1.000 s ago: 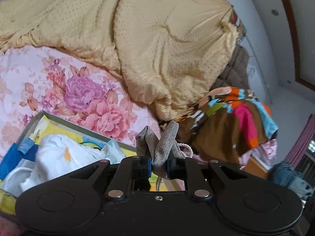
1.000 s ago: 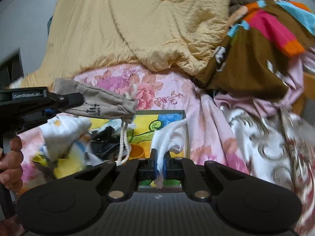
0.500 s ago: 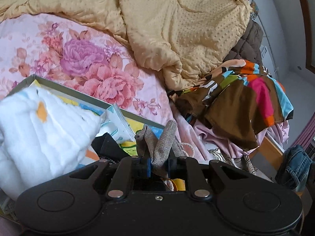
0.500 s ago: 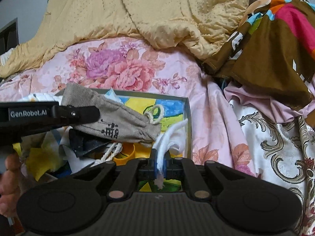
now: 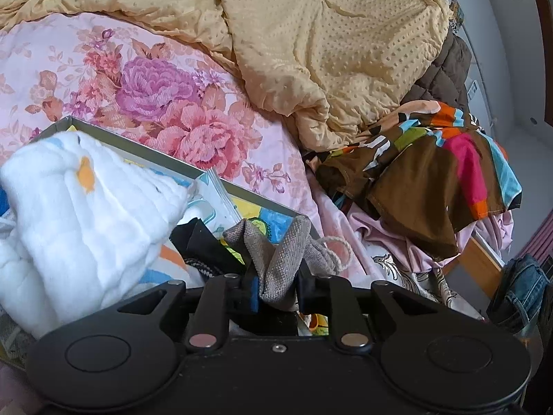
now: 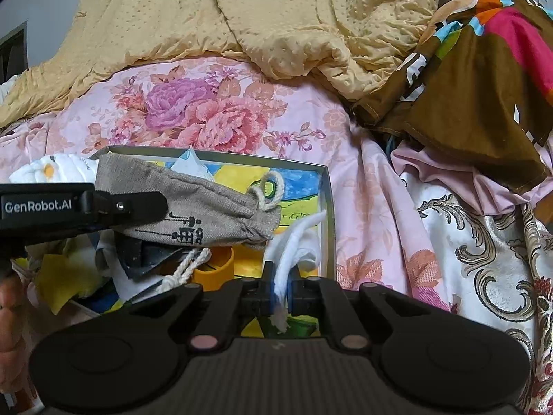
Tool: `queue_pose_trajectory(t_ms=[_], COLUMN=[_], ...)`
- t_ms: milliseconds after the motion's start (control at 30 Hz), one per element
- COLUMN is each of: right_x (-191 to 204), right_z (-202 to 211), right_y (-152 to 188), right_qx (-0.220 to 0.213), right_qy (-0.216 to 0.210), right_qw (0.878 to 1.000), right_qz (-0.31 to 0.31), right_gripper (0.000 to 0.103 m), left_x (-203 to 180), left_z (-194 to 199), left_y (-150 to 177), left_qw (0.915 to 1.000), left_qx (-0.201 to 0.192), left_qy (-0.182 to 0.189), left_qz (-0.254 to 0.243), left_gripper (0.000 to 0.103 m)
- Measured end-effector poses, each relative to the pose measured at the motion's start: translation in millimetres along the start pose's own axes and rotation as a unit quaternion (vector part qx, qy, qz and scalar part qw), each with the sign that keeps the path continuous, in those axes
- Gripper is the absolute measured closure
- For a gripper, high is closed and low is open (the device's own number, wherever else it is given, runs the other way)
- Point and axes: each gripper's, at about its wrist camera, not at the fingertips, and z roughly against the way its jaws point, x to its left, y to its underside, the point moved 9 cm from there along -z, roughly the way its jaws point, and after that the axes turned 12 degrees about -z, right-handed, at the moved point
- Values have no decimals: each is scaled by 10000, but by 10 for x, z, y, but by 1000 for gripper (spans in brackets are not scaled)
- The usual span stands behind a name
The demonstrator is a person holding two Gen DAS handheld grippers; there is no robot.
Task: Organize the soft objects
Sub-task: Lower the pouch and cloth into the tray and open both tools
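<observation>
With my left gripper just easing its jaws around the limp, light pouch over the box, my right gripper pinched a white cloth.

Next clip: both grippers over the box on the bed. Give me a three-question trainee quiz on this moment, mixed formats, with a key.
1. True or false: the grey drawstring pouch sits between the left gripper fingers.
2. What does the right gripper pinch? A) white cloth B) yellow blanket C) brown patterned garment
3. Fill in: the pouch hangs above the open ____ on the floral bedspread.

Key: 1 true; 2 A; 3 box.
</observation>
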Motion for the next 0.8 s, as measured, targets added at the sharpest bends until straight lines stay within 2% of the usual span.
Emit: queue_pose_trajectory(t_ms=[433,800], right_x=[-9,-48], right_z=[-20,-6], right_y=[6,15], right_qx=[63,55], right_qy=[6,92], right_qw=[10000,9999], right_qz=[17,58], right_gripper=[93,77], left_x=[22,30], left_z=[1,37], left_y=[53,76], left_qw=[9999,9997], left_qx=[63,152], left_qy=[-74,-169], left_qz=[-29,-59], left_gripper=[76,64])
